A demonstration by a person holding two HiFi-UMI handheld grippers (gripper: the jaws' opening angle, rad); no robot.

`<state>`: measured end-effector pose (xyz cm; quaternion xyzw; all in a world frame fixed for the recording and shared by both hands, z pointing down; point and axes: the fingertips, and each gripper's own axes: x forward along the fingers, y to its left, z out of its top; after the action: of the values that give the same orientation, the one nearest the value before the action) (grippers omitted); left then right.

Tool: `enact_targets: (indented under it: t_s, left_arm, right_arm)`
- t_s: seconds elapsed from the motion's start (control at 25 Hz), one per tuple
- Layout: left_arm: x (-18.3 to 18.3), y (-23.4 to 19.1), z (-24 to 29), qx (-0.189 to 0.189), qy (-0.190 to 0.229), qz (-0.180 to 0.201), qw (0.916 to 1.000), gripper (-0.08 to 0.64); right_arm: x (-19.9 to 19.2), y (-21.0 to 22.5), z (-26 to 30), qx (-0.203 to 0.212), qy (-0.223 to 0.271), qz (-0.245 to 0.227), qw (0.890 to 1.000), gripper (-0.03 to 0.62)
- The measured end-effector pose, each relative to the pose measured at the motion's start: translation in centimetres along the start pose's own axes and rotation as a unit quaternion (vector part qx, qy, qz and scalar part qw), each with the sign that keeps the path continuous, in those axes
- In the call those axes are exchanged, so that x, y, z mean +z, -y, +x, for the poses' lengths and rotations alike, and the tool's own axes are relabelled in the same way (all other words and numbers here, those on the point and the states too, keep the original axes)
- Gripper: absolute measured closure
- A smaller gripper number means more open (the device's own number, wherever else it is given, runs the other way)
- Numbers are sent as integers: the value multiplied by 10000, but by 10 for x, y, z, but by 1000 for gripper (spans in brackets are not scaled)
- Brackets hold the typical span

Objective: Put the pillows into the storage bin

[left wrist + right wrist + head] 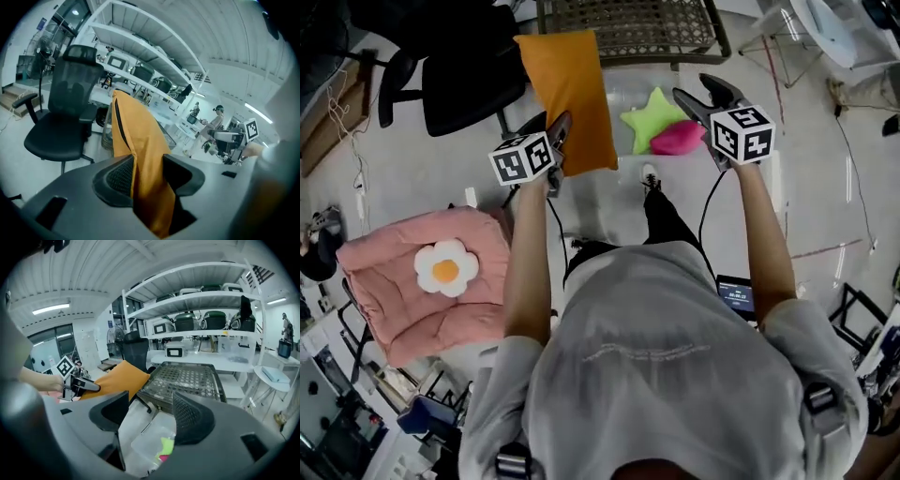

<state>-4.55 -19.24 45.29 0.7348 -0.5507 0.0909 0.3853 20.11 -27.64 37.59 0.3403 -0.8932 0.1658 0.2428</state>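
My left gripper (557, 139) is shut on the lower edge of an orange pillow (567, 94), which hangs in the air left of the clear storage bin (628, 89). In the left gripper view the orange pillow (140, 150) fills the gap between the jaws of the left gripper (147, 176). A green star pillow (654, 114) and a pink pillow (678, 139) lie in the bin. My right gripper (701, 99) hovers open above the bin with nothing between its fingers. The right gripper view shows the bin (145, 427) below the right gripper (150, 413), with the orange pillow (115, 378) to the left.
A pink cushion (403, 300) with a fried-egg pillow (445, 267) lies on a seat at the left. A black office chair (459, 75) stands behind the orange pillow. A dark wire basket (628, 28) sits beyond the bin. Cables run over the floor at the right.
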Motion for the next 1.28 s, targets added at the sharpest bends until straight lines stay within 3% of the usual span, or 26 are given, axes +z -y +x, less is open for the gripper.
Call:
enact_targets:
  t_s: [0.24, 0.52, 0.8, 1.08, 1.28]
  left_arm:
    - [-48, 12, 82, -17, -709, 54, 9975, 350]
    - [-122, 5, 142, -39, -1356, -2, 9908, 351]
    - [-186, 12, 172, -326, -1377, -231, 9897, 371]
    - [-205, 20, 193, -347, -1405, 19, 9895, 397]
    - [-223, 14, 214, -191, -1704, 341, 9846, 422]
  right_arm:
    - [-57, 49, 17, 114, -443, 149, 9988, 293]
    - [-119, 68, 67, 481, -866, 160, 9950, 275]
    - [-175, 69, 104, 739, -1212, 466, 9888, 273]
    - [-212, 56, 105, 873, -1384, 667, 9843, 270]
    - [-235, 62, 104, 859, -1468, 795, 9822, 270]
